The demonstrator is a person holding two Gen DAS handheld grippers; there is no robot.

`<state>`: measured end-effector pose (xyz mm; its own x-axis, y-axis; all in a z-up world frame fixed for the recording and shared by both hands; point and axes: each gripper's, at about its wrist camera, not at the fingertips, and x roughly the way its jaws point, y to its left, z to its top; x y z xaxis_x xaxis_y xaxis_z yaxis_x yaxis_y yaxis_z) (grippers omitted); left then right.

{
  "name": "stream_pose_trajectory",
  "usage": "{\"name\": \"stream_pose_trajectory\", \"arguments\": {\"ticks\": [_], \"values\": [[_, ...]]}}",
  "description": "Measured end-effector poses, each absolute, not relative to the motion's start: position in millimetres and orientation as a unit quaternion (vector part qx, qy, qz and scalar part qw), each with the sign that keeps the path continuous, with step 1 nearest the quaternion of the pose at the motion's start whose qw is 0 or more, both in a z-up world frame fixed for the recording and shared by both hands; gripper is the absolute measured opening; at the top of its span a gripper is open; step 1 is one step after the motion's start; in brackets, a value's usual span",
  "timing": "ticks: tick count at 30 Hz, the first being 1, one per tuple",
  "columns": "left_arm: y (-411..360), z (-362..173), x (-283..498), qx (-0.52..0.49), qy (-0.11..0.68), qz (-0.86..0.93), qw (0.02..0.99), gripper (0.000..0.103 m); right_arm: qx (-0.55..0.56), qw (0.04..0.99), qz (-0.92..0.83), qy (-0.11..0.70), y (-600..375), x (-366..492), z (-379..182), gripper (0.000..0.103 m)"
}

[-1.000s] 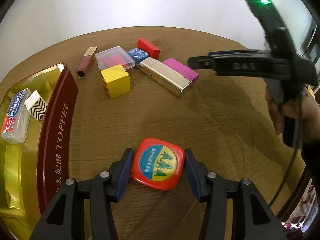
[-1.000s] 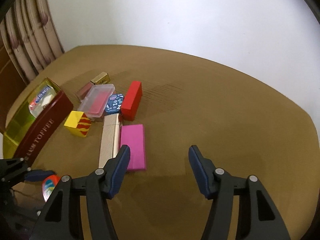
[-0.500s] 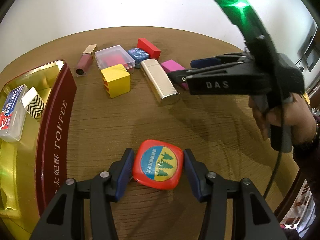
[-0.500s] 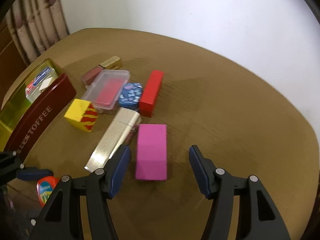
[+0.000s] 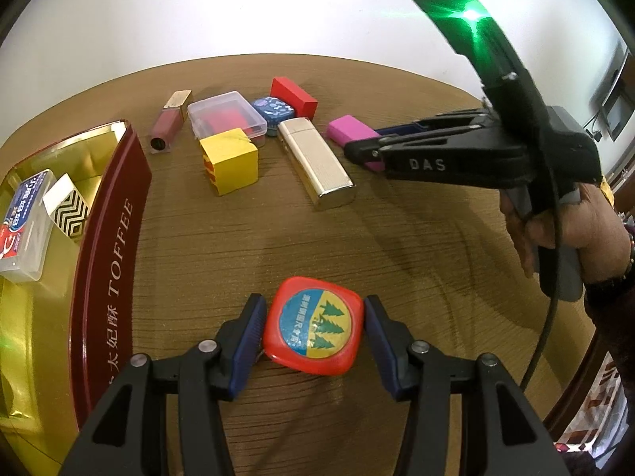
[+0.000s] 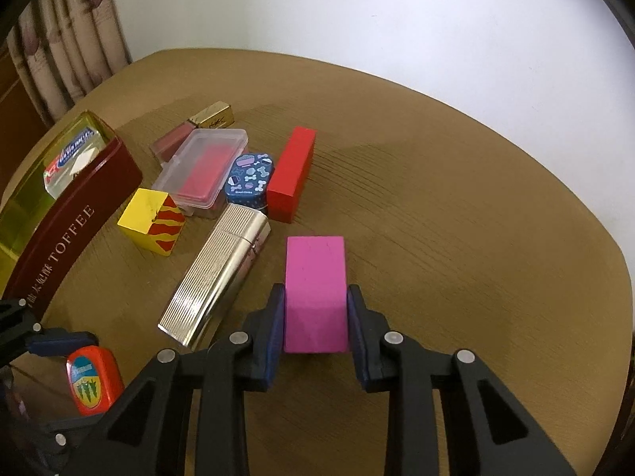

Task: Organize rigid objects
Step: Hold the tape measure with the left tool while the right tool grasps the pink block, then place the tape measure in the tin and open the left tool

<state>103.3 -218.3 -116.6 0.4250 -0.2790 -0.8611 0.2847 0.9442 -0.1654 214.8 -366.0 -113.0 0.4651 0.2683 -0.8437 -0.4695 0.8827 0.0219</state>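
Note:
A red tape measure (image 5: 315, 325) with a blue and yellow label lies on the wooden table. My left gripper (image 5: 314, 303) is shut on it, a pad pressing each side. A pink block (image 6: 315, 265) lies flat further right. My right gripper (image 6: 315, 291) straddles its near end with the jaws closing, and both pads touch the block's sides. In the left wrist view the right gripper (image 5: 357, 146) reaches in from the right, held by a hand, and covers part of the pink block (image 5: 349, 129). The dark red toffee tin (image 5: 99, 246) stands open at the left.
In the tin lie a gum box (image 5: 24, 218) and a chevron-patterned box (image 5: 69, 208). A gold lighter (image 6: 218, 273), yellow cube (image 6: 152, 220), clear box (image 6: 202, 170), blue tin (image 6: 250, 176), red block (image 6: 291, 174) and lipstick (image 5: 168, 123) cluster behind. The table edge curves close on the right.
My right gripper came forward and down over the pink block and its jaws closed onto it. The gold lighter swung round. The left gripper and tape measure stayed put.

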Motion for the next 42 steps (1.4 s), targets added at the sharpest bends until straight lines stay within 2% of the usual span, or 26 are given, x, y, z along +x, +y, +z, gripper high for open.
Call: {"name": "stream_pose_trajectory", "arguments": {"ticks": [15, 24, 29, 35, 42], "values": [[-214.3, -115.9, 103.4, -0.012, 0.508, -0.189, 0.84, 0.05, 0.013, 0.861, 0.19, 0.471, -430.5, 159.3, -108.2, 0.027], [-216.4, -114.1, 103.0, -0.01, 0.509, -0.188, 0.84, 0.049, 0.032, 0.864, 0.191, 0.464, -431.4, 158.9, -107.3, 0.027], [-209.7, -89.4, 95.3, -0.021, 0.487, -0.183, 0.854, 0.049, 0.031, 0.867, 0.193, 0.459, -434.5, 155.0, -102.3, 0.027], [-162.8, -48.5, 92.5, -0.045, 0.464, -0.149, 0.872, 0.049, 0.028, 0.87, 0.202, 0.45, -430.4, 147.5, -90.6, 0.027], [-83.8, -39.5, 104.2, -0.043, 0.464, -0.065, 0.882, 0.049, 0.021, 0.873, 0.216, 0.438, -412.5, 136.8, -74.8, 0.027]]}}
